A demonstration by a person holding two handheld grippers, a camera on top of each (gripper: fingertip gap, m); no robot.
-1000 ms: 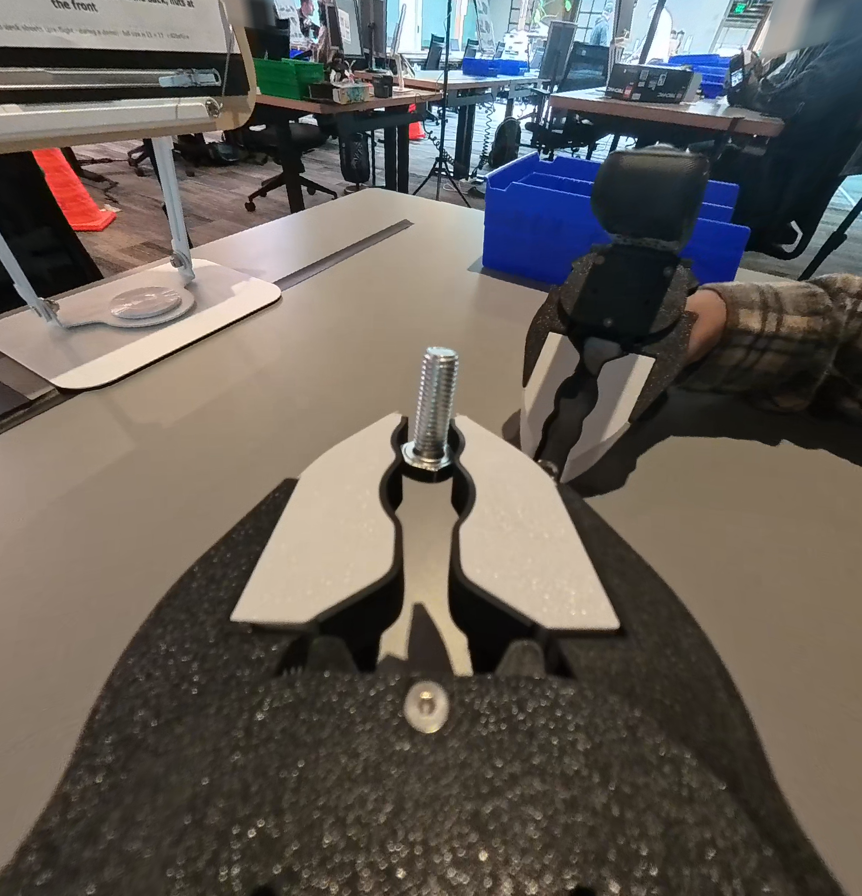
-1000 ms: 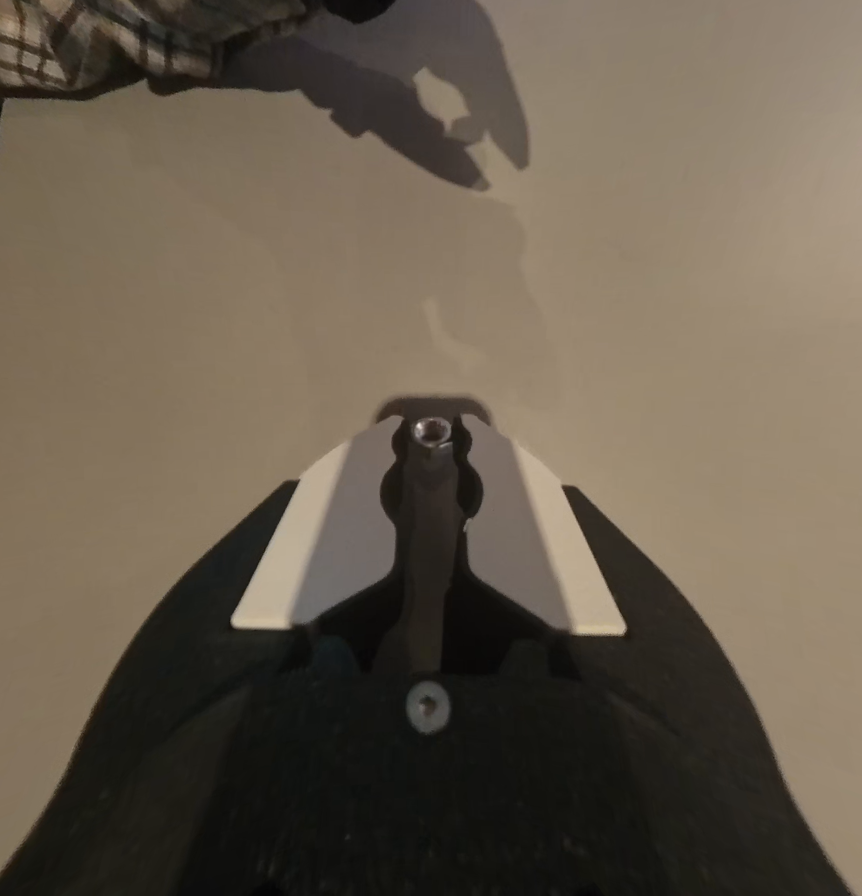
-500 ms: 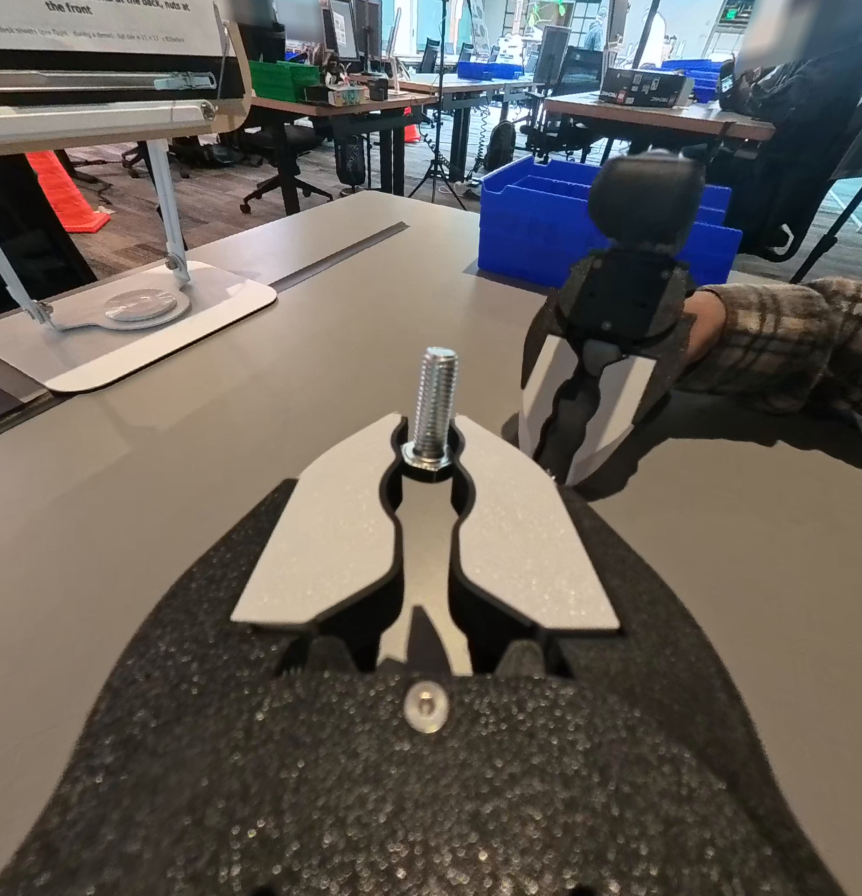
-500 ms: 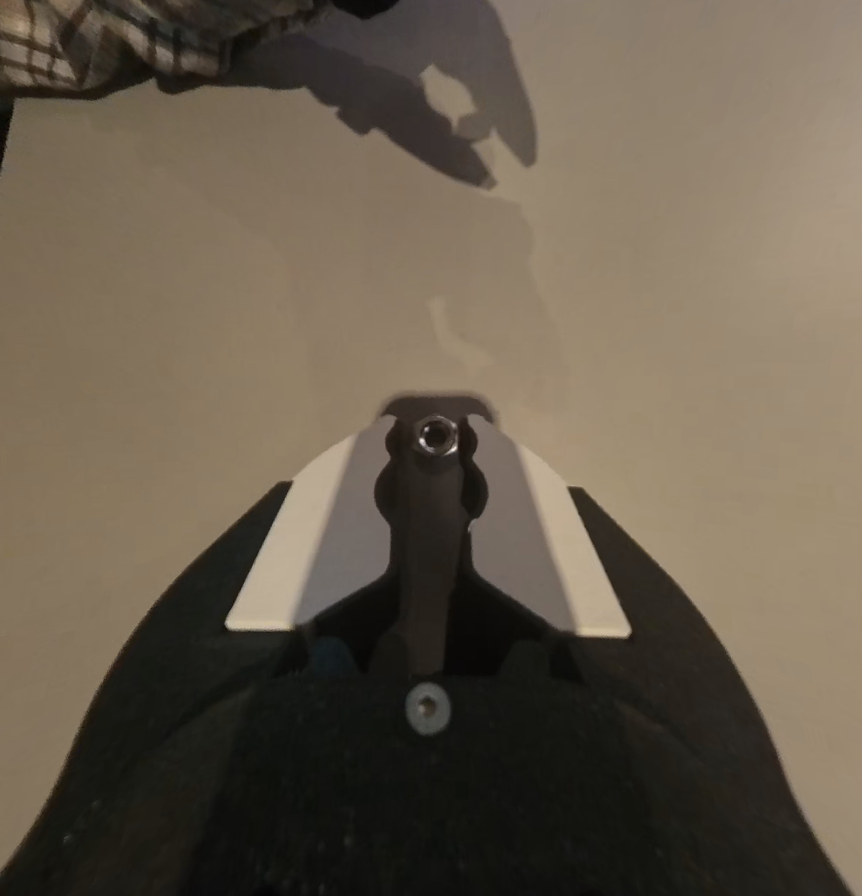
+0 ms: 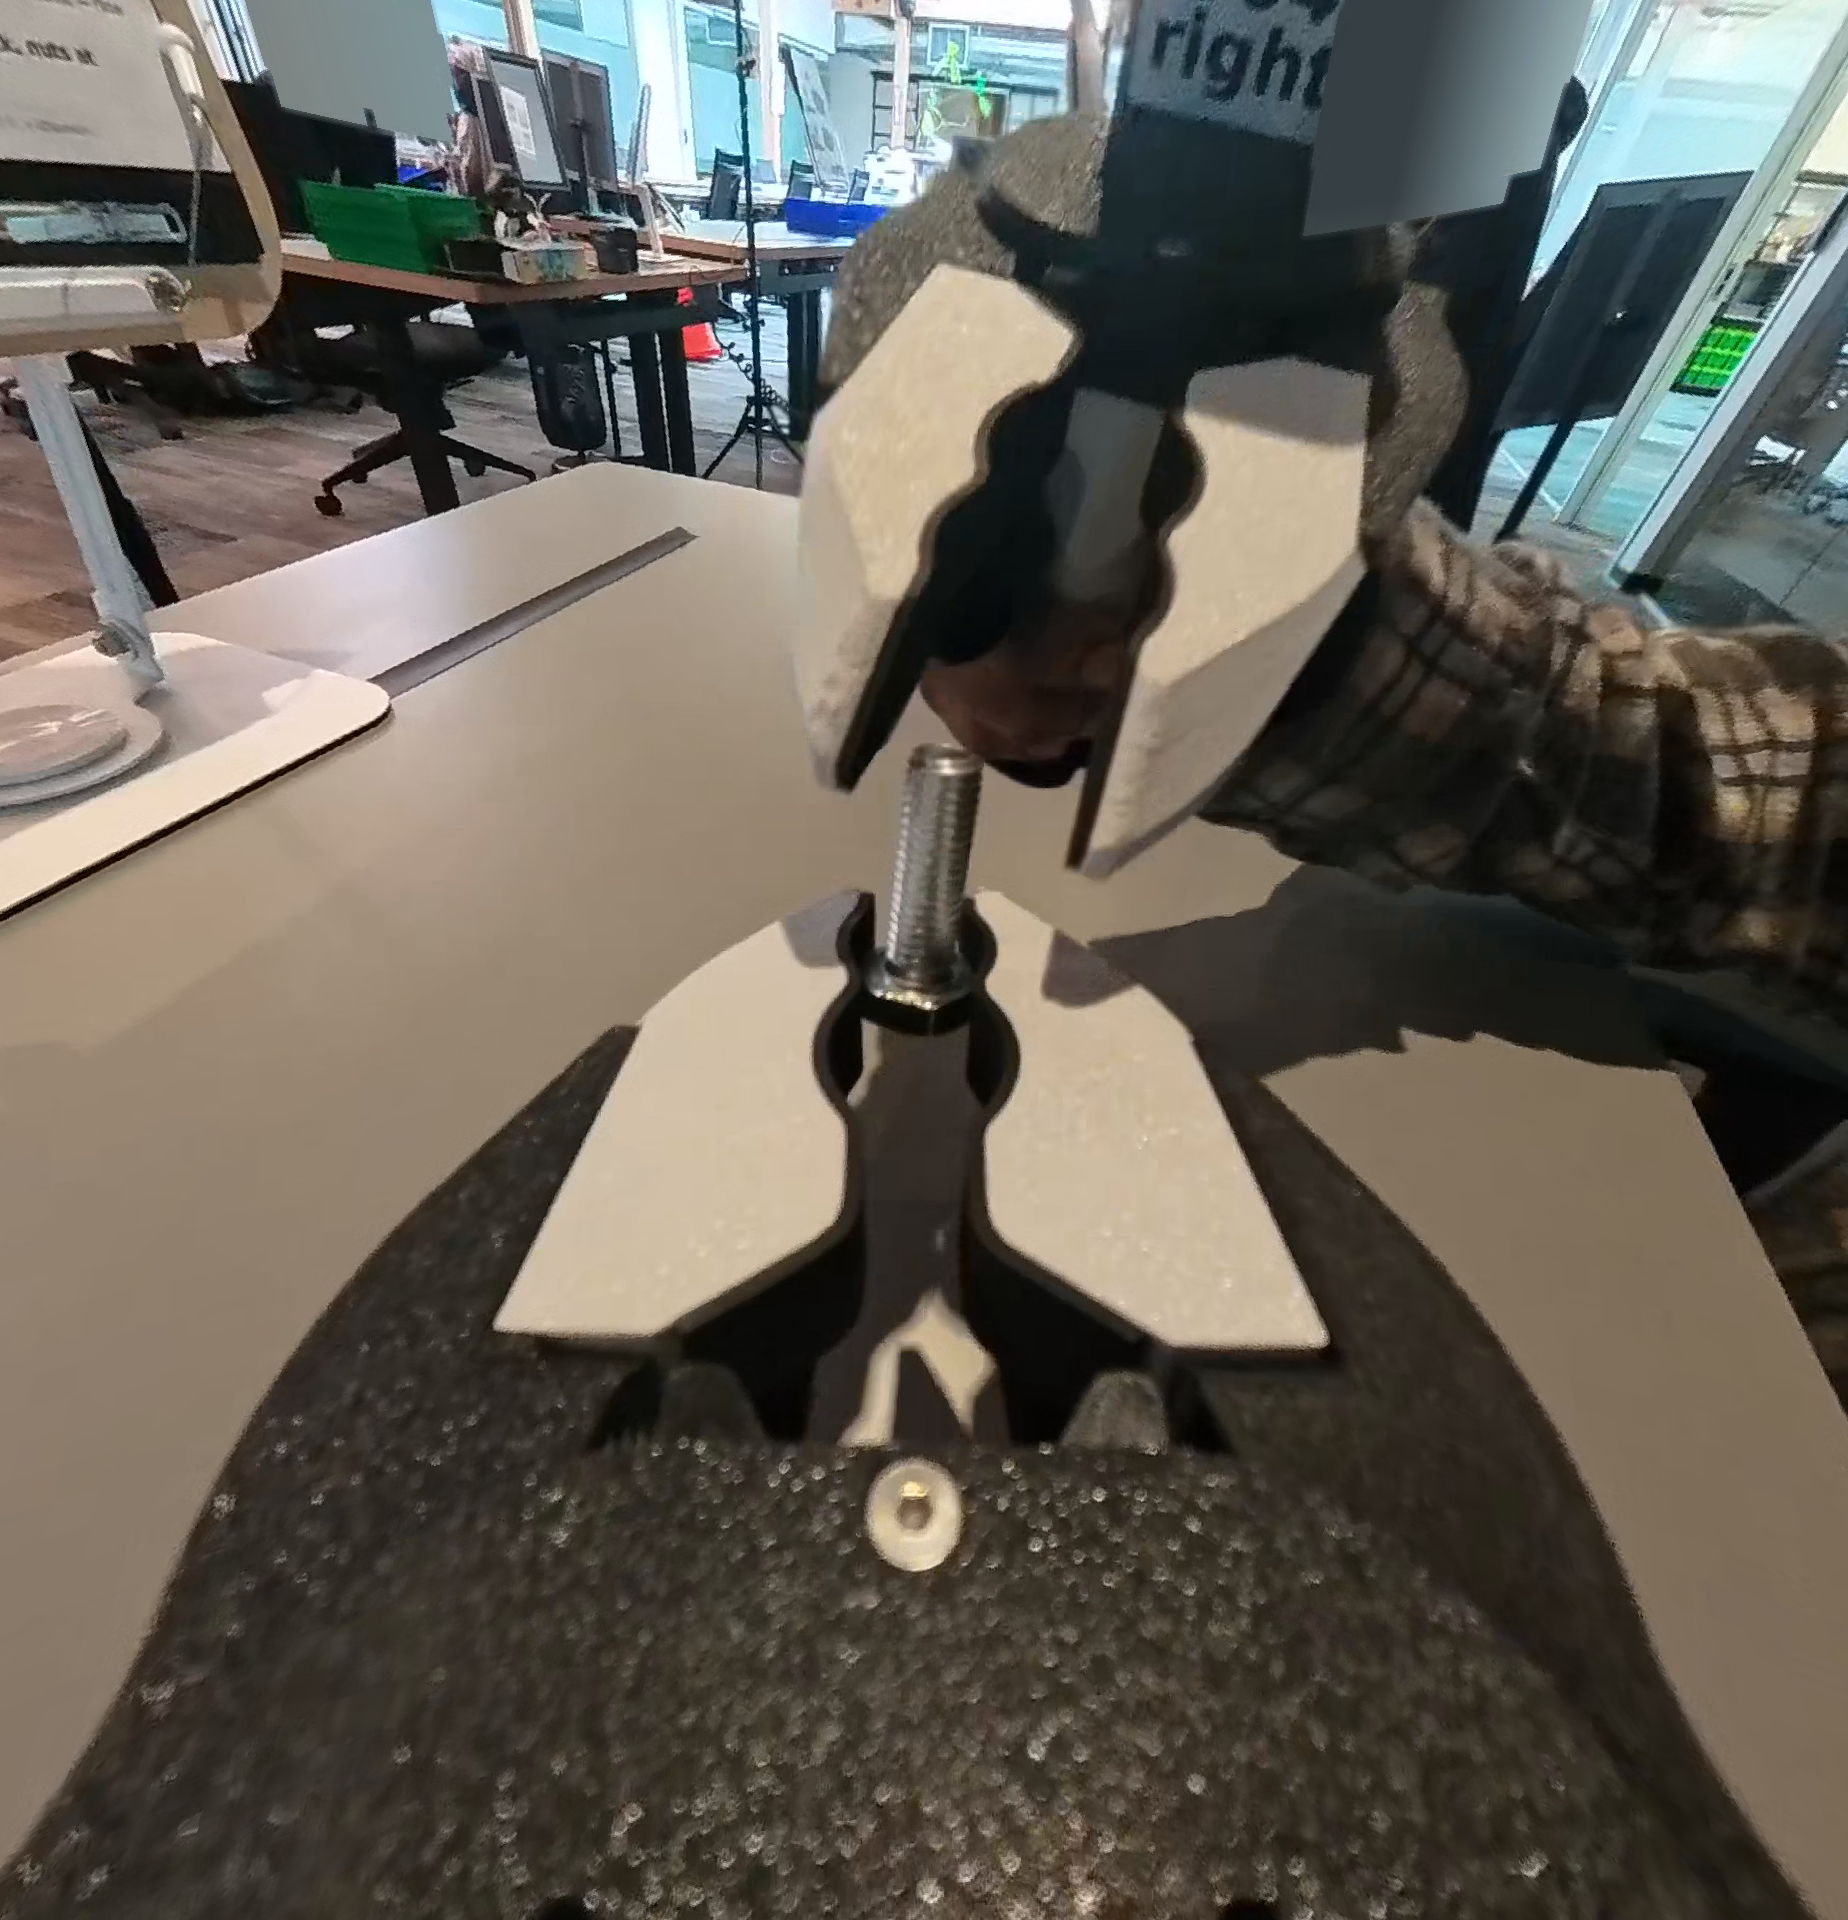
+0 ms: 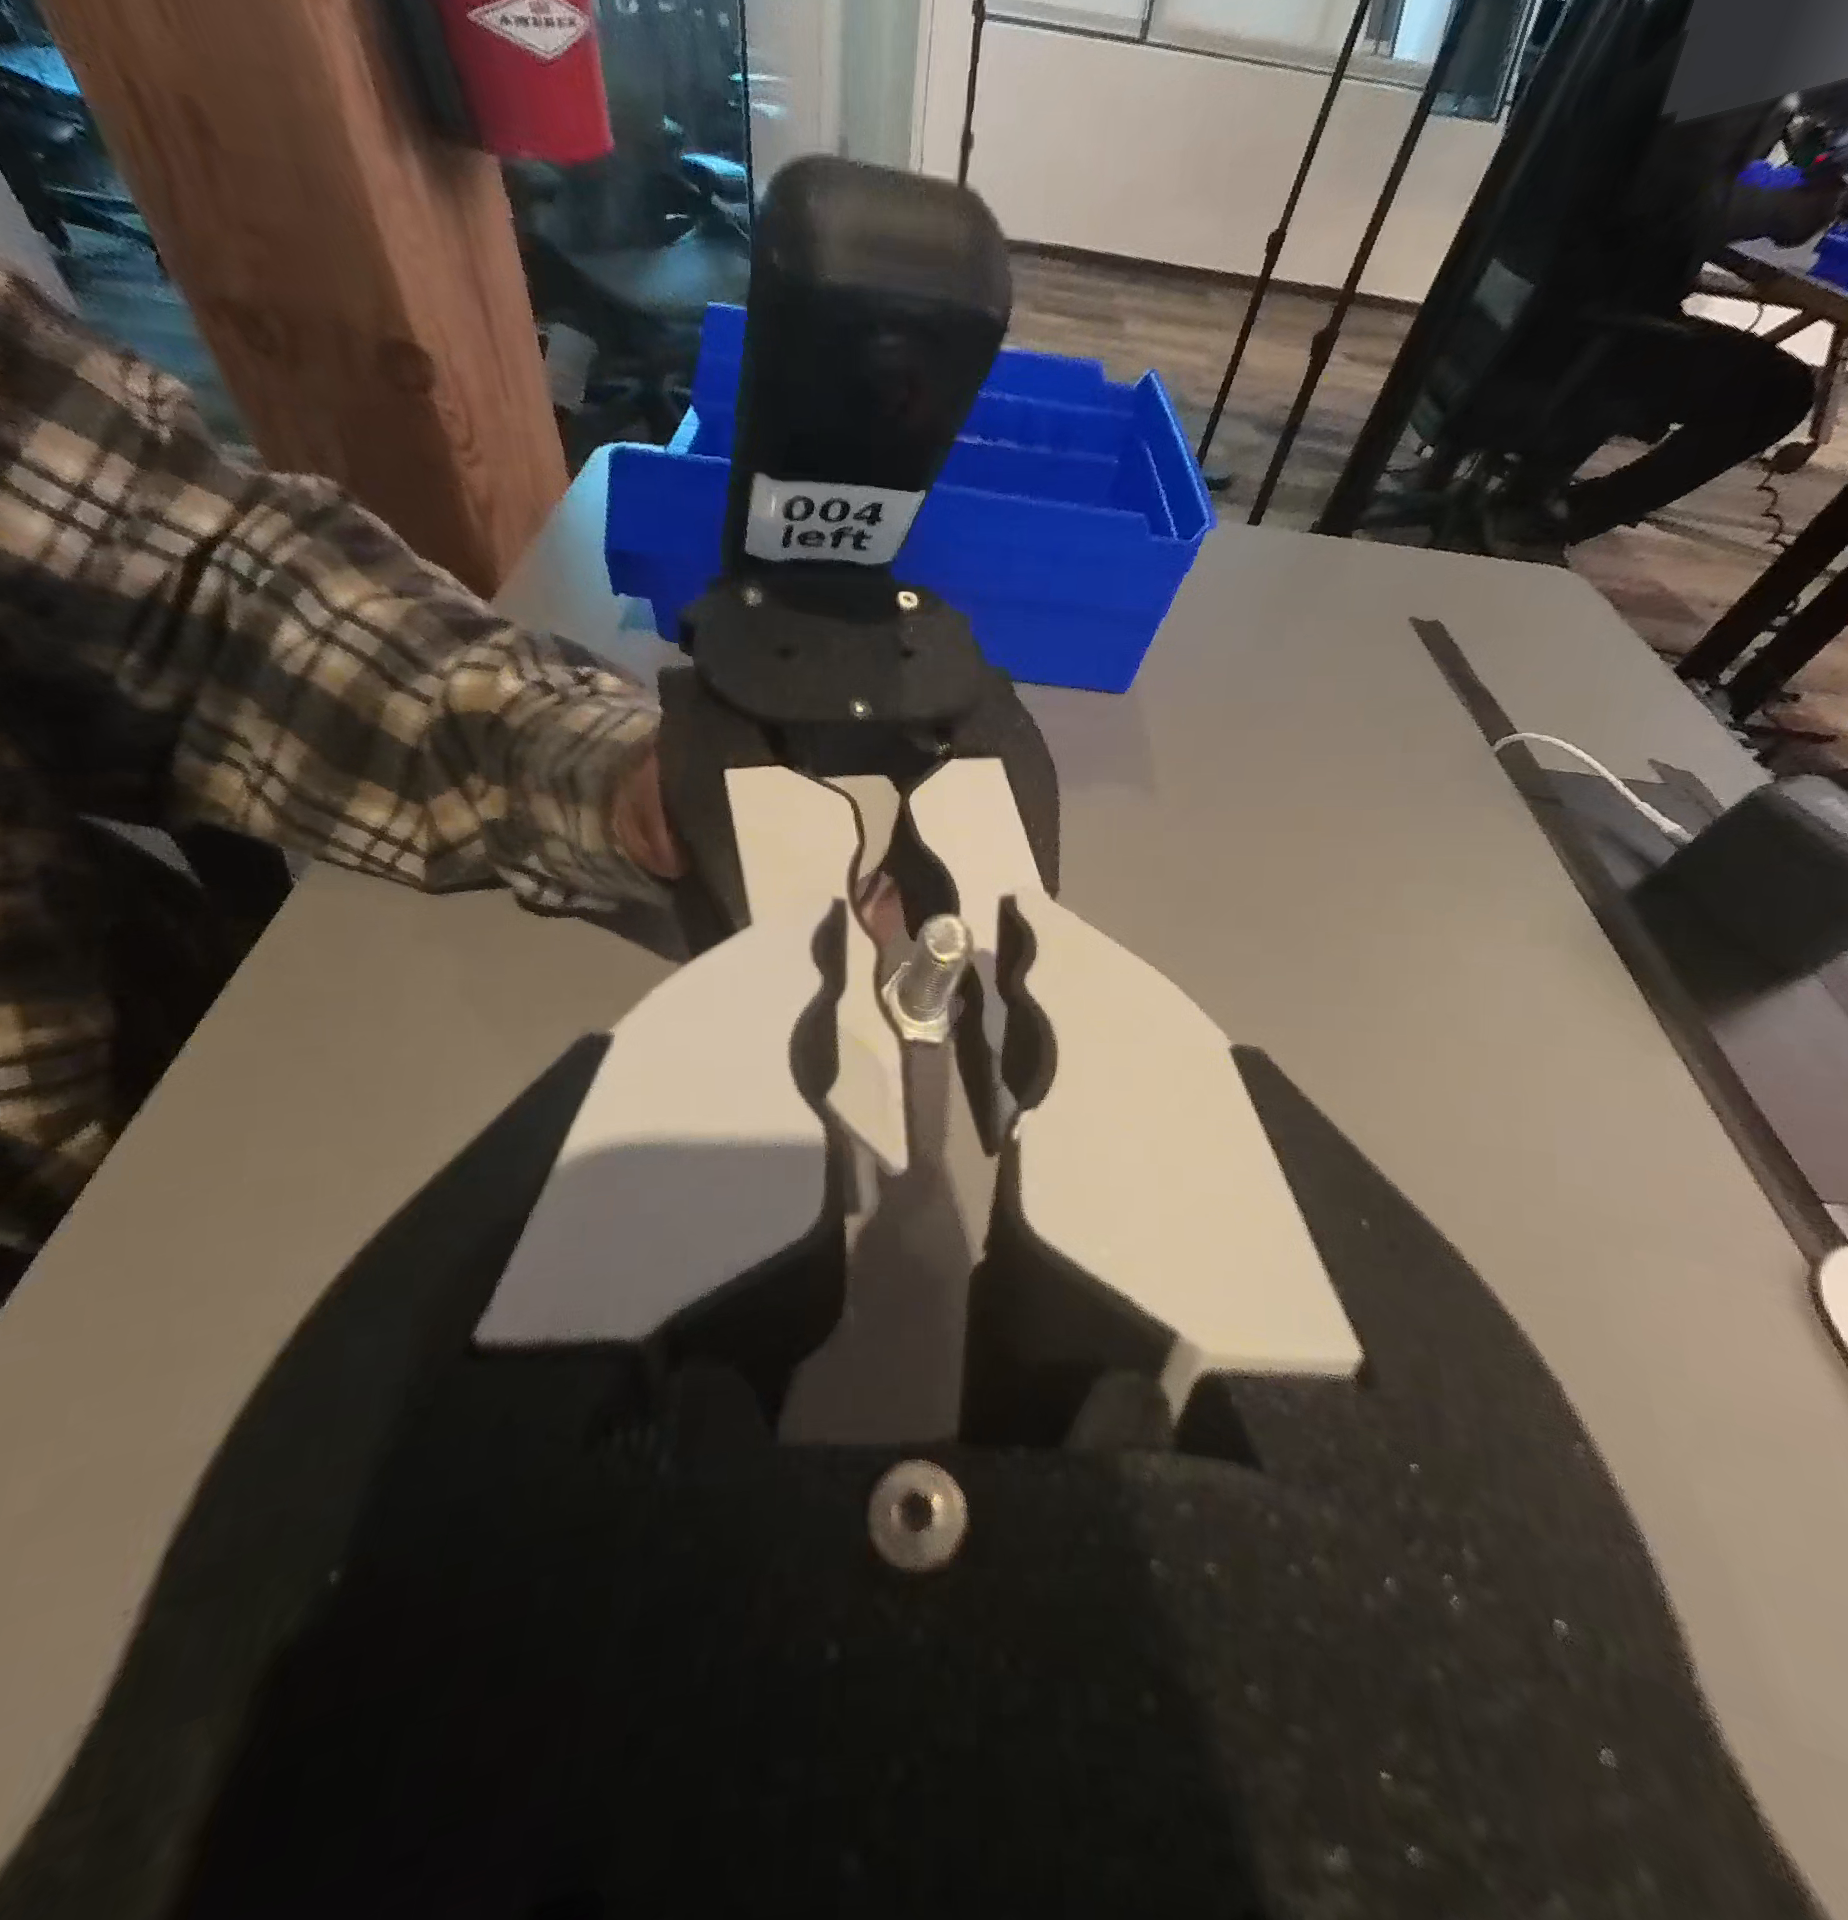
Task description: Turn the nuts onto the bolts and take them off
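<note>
Gripping the upright bolt (image 5: 935,873), the left claw (image 5: 915,940) faces the right claw (image 5: 967,821), spread empty above it.

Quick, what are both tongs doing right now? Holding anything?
Left tongs: shut on the bolt, which stands upright.
Right tongs: open, holding nothing, near the bolt's top.

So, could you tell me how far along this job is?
Done: the left gripper holds the bolt upright by its hex base. In hand: the right gripper, open and empty, hovers over the tip. Left: the thread is bare, so all the threading remains.
</note>
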